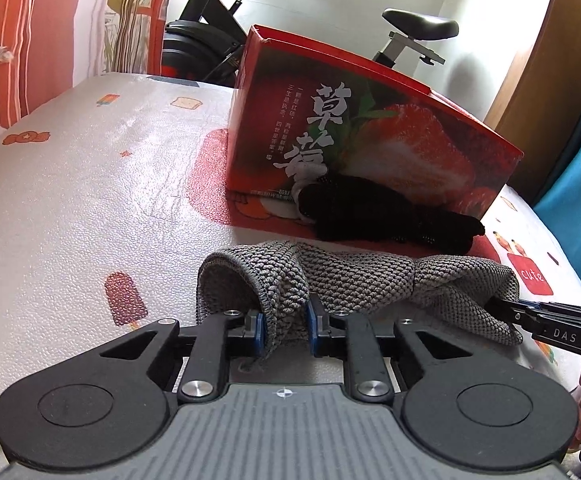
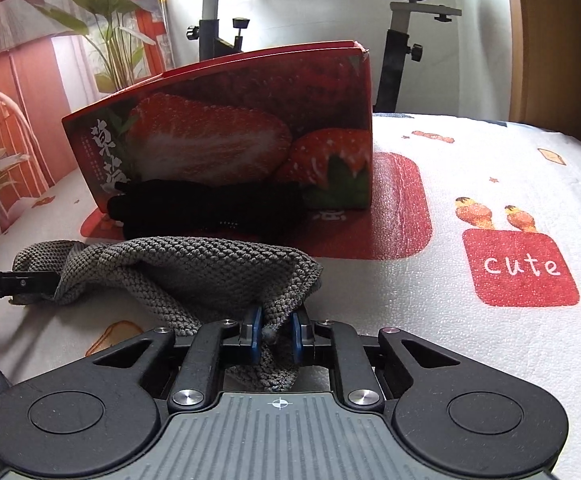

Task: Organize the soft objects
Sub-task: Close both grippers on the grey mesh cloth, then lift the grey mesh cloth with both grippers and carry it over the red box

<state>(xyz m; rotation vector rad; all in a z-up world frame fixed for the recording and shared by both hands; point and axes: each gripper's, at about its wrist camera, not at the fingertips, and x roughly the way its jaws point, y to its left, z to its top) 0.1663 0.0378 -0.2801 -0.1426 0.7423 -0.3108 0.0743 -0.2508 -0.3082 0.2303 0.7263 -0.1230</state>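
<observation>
Both hand-held grippers are clamped on the same grey knitted cloth (image 1: 346, 280), one at each end. Starting at the left end, the left gripper (image 1: 284, 330) has its blue pads (image 1: 257, 328) pressed in on a bunched fold of the knit, with a loop of the hemmed edge arching up just to the left of the fingers. In the right wrist view this same gripper (image 2: 50, 281) shows only as a thin black bar entering from the left edge and meeting the cloth's far corner.

Between the two grips the grey knitted cloth (image 2: 210, 268) lies crumpled and twisted along the table, on a white padded cover (image 1: 90, 200) printed with popsicles, toast and a red "cute" label.

Just behind the cloth, a black soft item (image 1: 386, 216) lies lengthwise on the cover, pressed against the foot of a red strawberry box (image 1: 370, 120). The box stands upright with its top open, white Chinese characters on its front face. From the right wrist camera the black soft item (image 2: 206, 208) and the red strawberry box (image 2: 230, 136) sit in the same order, the item touching the box's base.

At the right end, the right gripper (image 2: 276, 338) has its blue pads (image 2: 255, 332) closed on a gathered corner of the knit that hangs down between the fingers. The left wrist view shows the right gripper (image 1: 498, 308) reaching in from the right edge into the cloth.

An exercise bike (image 2: 402, 20) stands beyond the table.
</observation>
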